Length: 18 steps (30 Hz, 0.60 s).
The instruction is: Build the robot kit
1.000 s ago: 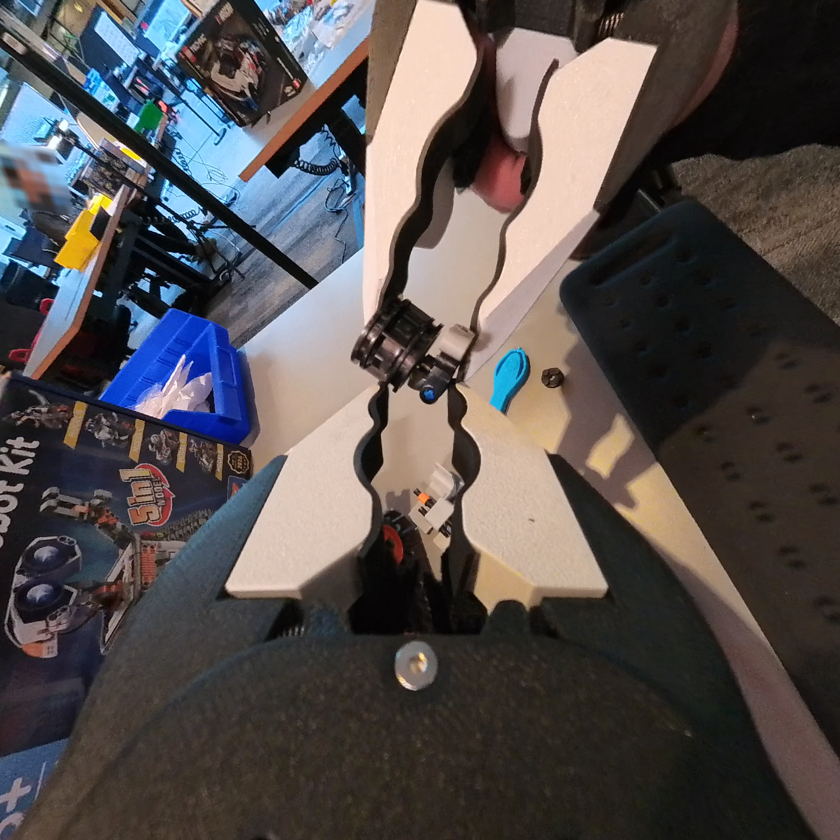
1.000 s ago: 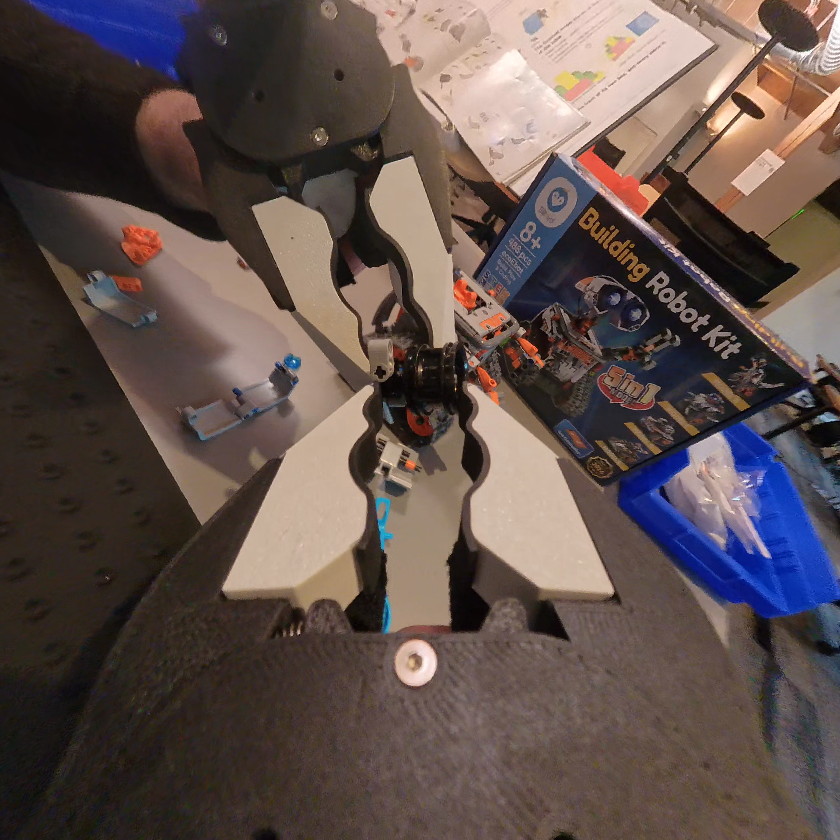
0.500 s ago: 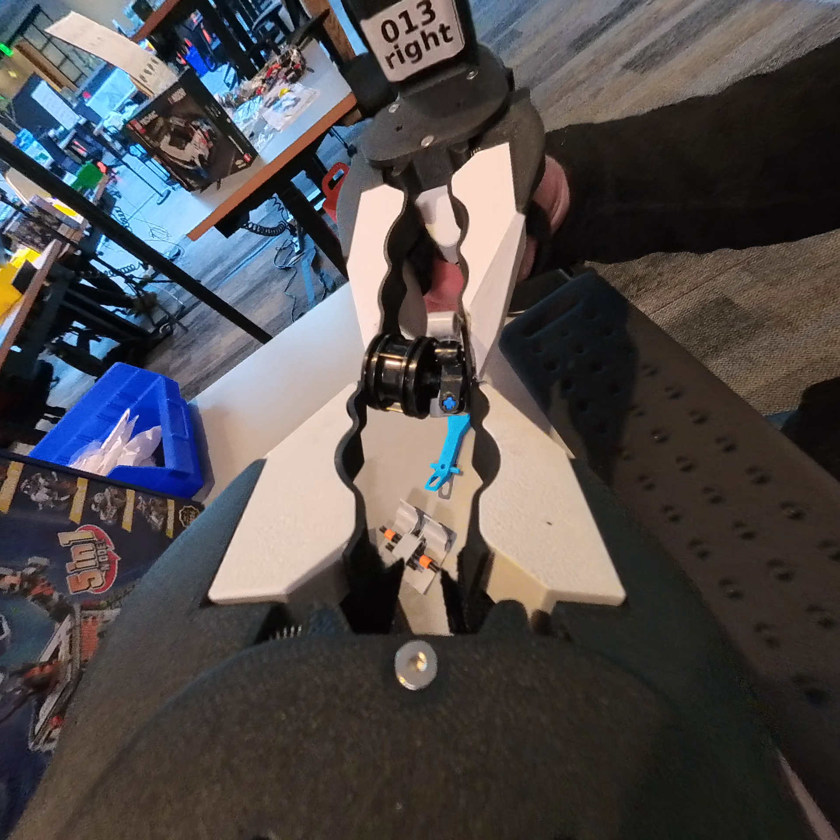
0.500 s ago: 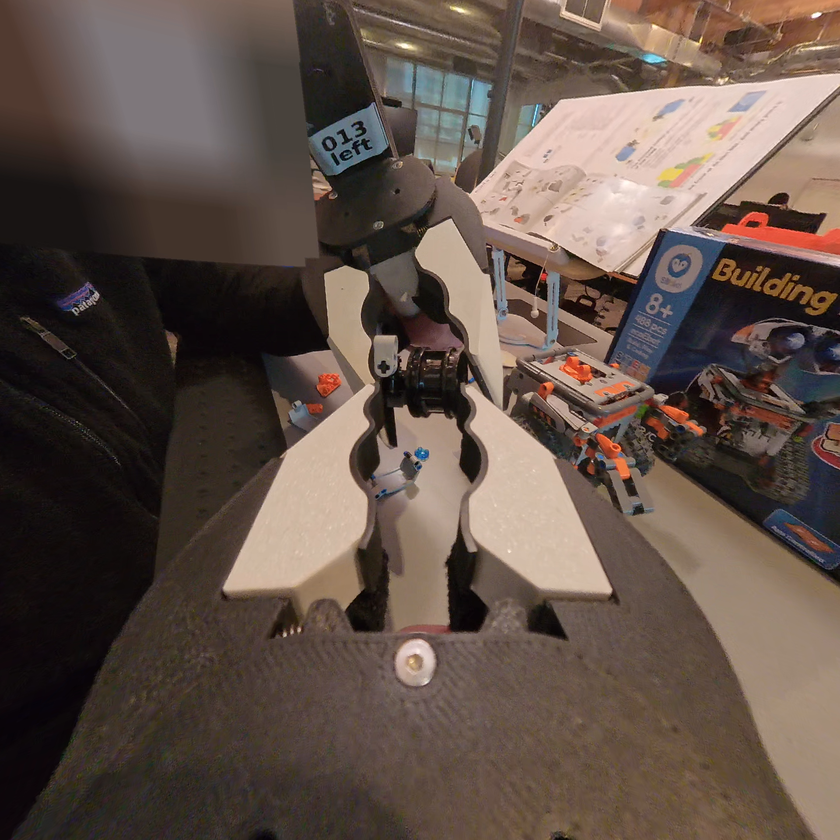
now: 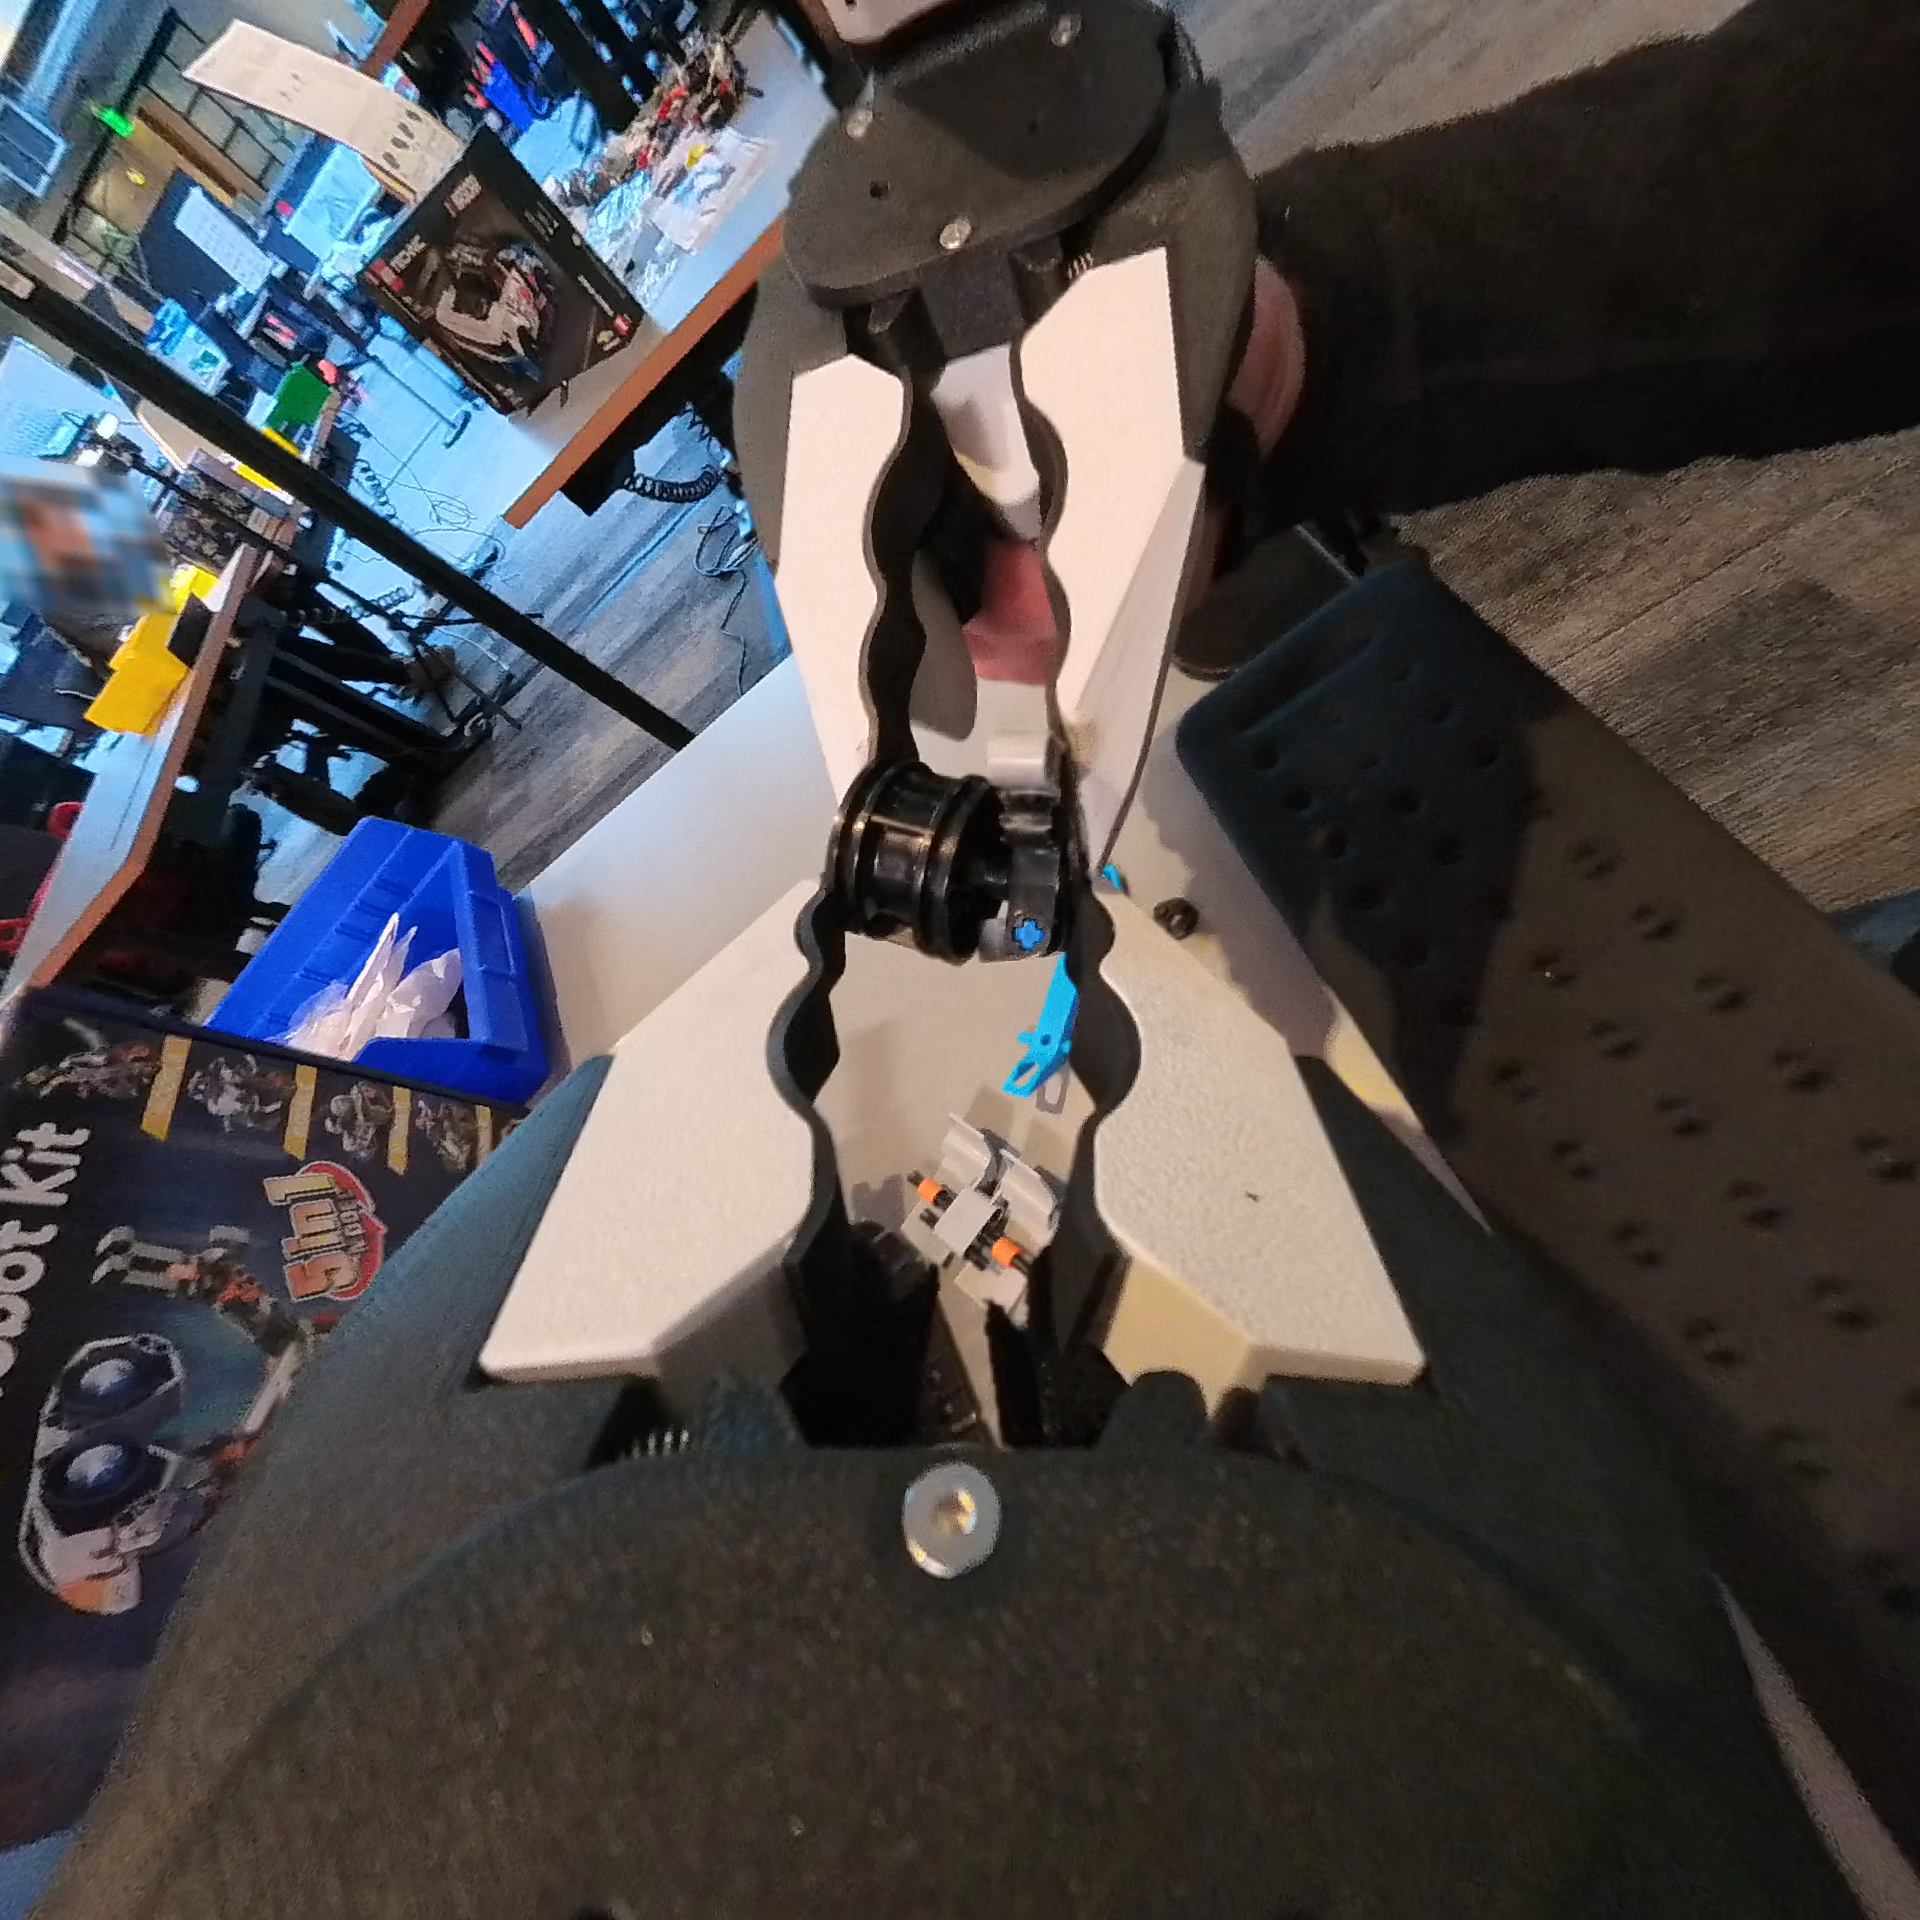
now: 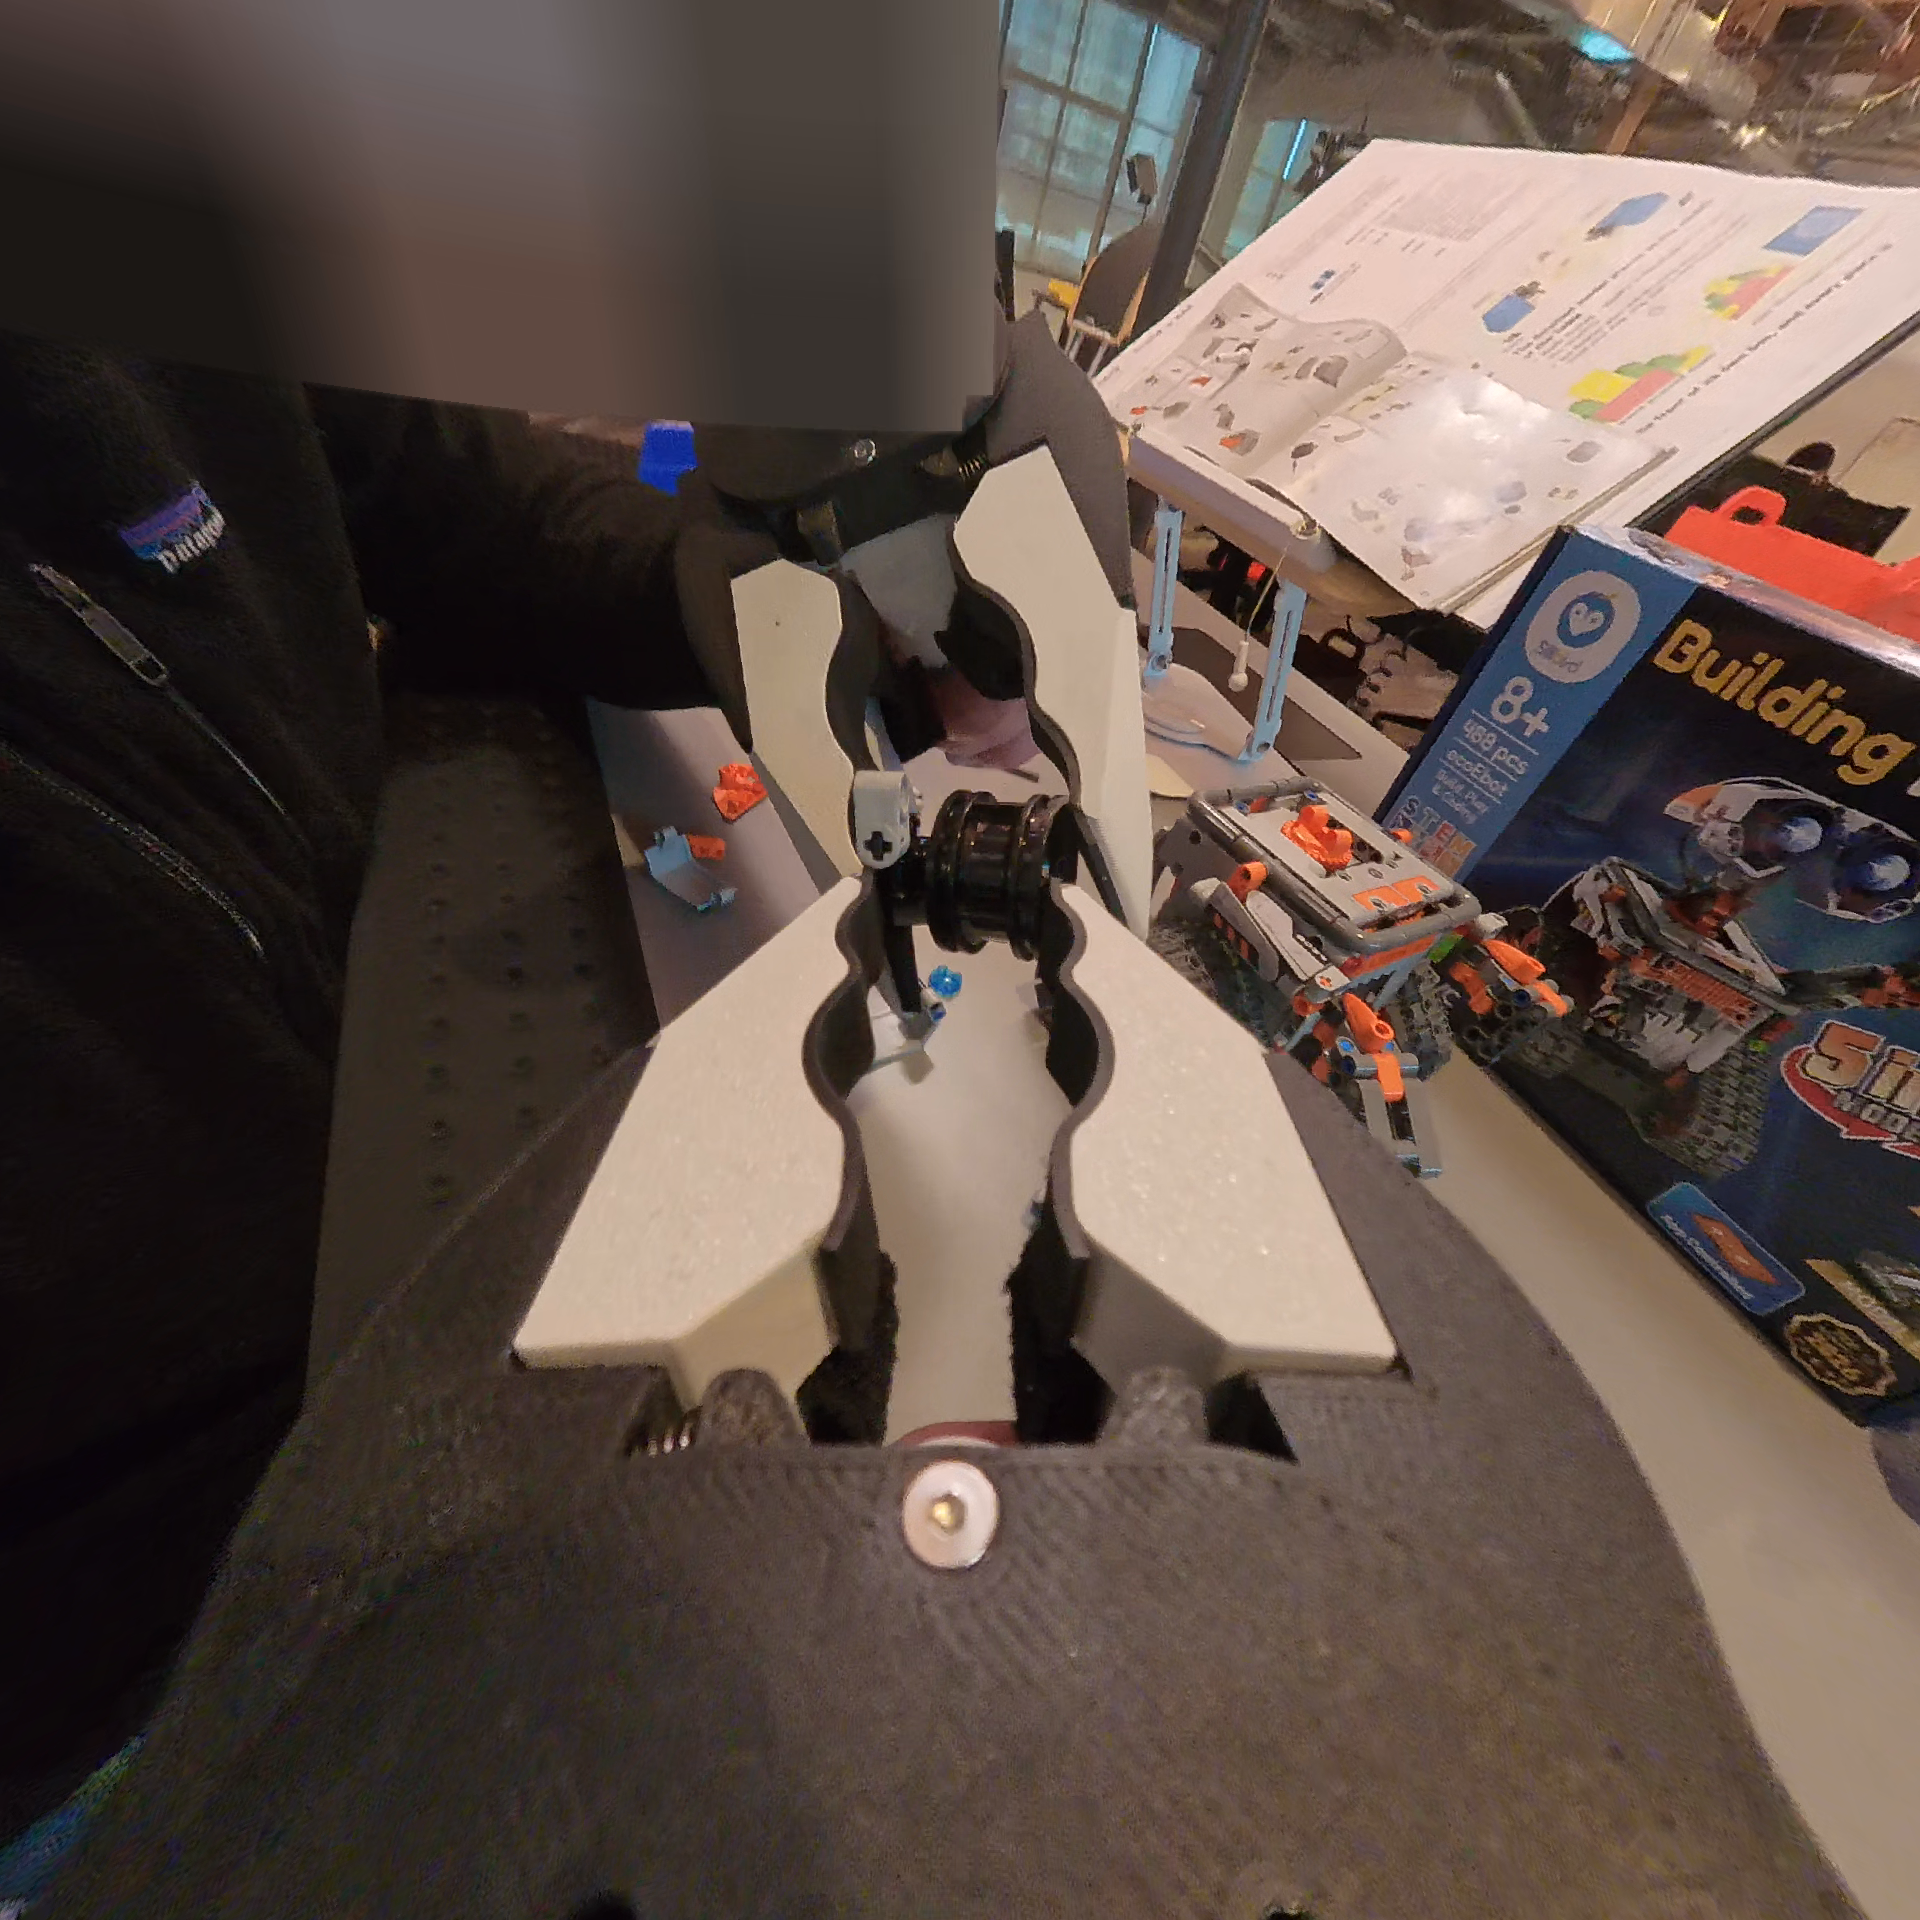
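Both grippers, our left gripper [image 5: 940, 920] and our right gripper [image 6: 961, 904], are meeting tip to tip above the white table [image 5: 665, 873]. We are pinching 1 black wheel piece [image 5: 914, 862] between them, its long side lying across both tips. Each gripper is squeezing nearly closed on it, neither one nearer.

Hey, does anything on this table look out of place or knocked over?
Nothing looks damaged or spilled. A few loose pieces lie scattered: a small orange piece and a pale blue part near the table edge. The kit box stands upright behind the tracked model.
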Each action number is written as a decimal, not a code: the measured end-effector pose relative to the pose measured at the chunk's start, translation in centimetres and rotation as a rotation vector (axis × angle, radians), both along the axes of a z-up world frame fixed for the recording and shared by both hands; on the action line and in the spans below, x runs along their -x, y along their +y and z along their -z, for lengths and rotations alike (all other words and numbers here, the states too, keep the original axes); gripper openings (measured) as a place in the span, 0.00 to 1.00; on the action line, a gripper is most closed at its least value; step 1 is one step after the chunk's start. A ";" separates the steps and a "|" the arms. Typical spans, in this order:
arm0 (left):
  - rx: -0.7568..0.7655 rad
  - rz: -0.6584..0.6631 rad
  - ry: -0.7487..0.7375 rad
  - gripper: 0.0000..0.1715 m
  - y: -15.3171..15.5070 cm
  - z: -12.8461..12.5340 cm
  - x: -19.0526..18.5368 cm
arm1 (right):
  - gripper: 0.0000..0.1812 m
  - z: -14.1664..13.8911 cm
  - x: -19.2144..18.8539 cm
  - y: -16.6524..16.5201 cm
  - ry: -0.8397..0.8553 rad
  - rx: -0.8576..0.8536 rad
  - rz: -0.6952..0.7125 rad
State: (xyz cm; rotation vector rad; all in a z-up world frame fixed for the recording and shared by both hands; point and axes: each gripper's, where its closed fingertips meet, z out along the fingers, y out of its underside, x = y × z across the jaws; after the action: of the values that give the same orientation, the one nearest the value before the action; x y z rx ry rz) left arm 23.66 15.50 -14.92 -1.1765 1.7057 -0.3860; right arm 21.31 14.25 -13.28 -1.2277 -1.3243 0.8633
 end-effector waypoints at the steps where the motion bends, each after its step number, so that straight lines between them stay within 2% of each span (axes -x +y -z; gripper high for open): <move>1: -0.015 -0.011 0.003 0.23 0.1 0.0 0.0 | 0.15 0.0 0.0 0.0 -0.014 -0.006 0.003; 5: -0.060 -0.032 -0.009 0.23 0.3 0.1 -0.4 | 0.15 0.3 -0.4 0.1 -0.072 -0.018 -0.008; 7: -0.094 -0.047 -0.046 0.24 0.6 -0.3 -0.6 | 0.16 -0.1 -0.7 0.3 -0.033 -0.008 -0.017; 11: -0.049 -0.074 -0.062 0.25 1.4 -0.5 -0.6 | 0.17 -0.6 -0.9 1.3 0.001 -0.051 0.061; 18: -0.066 -0.019 -0.057 0.25 0.8 -0.4 -0.7 | 0.17 -0.4 -1.2 0.9 0.033 -0.060 0.075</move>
State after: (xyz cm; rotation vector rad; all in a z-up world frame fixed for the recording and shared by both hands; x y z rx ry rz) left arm 24.33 16.27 -14.56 -1.1222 1.6448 -0.3458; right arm 22.52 15.14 -12.86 -1.2039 -1.2606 0.7826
